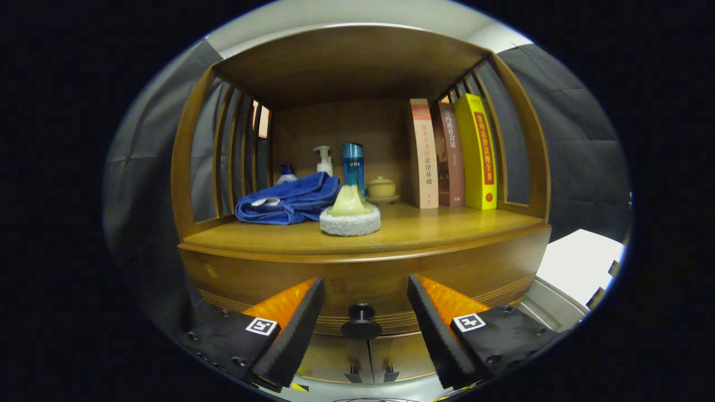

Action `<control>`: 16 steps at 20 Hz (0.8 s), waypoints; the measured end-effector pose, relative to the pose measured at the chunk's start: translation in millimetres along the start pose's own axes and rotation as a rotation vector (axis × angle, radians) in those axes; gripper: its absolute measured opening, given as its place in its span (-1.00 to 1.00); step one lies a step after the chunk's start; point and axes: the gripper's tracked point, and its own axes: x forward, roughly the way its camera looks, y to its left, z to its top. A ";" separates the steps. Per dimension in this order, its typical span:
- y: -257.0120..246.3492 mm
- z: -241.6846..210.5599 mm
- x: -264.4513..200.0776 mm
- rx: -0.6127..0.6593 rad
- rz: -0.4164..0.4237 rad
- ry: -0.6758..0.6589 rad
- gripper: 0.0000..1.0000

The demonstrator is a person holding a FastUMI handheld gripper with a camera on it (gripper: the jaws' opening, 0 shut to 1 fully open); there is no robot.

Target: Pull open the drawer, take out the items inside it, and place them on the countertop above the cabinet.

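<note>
My fingers stand apart, holding nothing, and my gripper faces the drawer front of a wooden cabinet.

In the middle left of the frame a blue towel lies bunched on the countertop, with a small blue-capped bottle and a white pump bottle behind it. Just right of the towel sits a round scrubbing pad with a pale handle, and behind that a tall blue bottle and a small lidded ceramic pot. Further right three books stand upright against the slatted side.

In the lower centre the dark round drawer knob sits between my fingers, slightly beyond their tips. The drawer looks closed, flush with the cabinet, so its contents are hidden from me.

This fits either an approach to the knob for the pull, or a drawer pushed back in after its items were set on the countertop; I cannot tell which. If the pull is in hand, I need to ease forward until the knob lies squarely between my pads, close on it, then draw straight back.
</note>
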 end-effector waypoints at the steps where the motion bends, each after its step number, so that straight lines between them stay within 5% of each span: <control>1: -1.5 14.8 -13.3 -0.014 0.000 -0.020 0.97; 8: -1.0 90.3 -122.2 0.016 0.005 -0.096 0.97; 16: 17.0 119.8 -196.5 0.084 0.087 -0.091 0.97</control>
